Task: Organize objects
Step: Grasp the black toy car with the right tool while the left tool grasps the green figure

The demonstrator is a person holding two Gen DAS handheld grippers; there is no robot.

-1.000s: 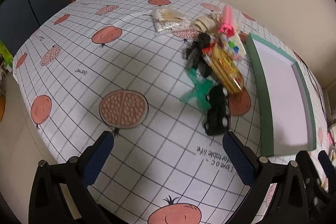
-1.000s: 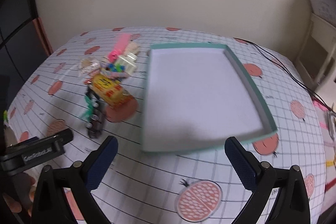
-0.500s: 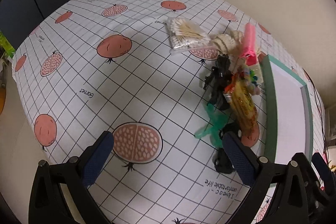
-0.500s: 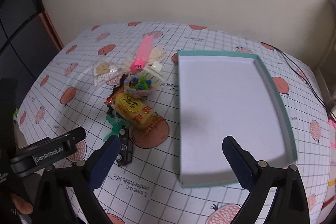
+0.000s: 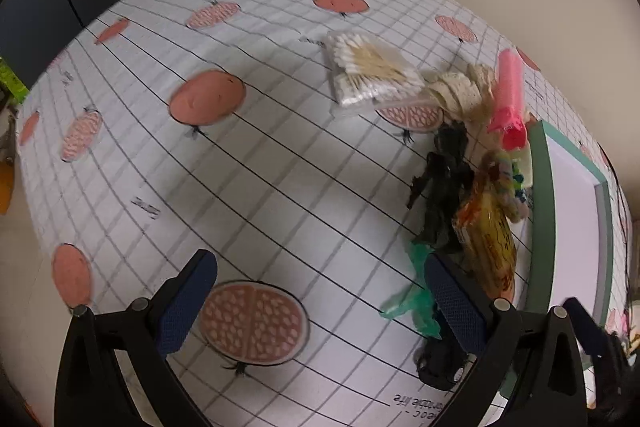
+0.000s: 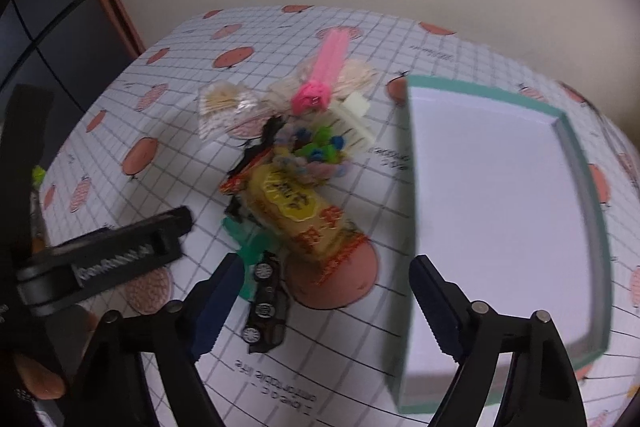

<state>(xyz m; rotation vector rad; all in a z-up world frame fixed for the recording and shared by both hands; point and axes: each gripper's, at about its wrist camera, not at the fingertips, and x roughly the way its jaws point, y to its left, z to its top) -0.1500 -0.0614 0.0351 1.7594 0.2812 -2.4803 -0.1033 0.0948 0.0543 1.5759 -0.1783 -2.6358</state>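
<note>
the left gripper (image 5: 316,291) is spread wide and holds nothing, low in its frame over the checked tablecloth (image 5: 240,167). the right gripper (image 6: 320,291) is also wide and empty, at the bottom centre of its view. between its fingers lies a black toy car (image 6: 266,307), touching a green plastic piece (image 6: 248,247). above them a yellow snack packet (image 6: 300,219) leads up to a pink tube (image 6: 326,75). a bag of cotton swabs (image 5: 368,71) sits at upper centre of the left view. the teal box (image 6: 500,211) fills the right side, empty.
</note>
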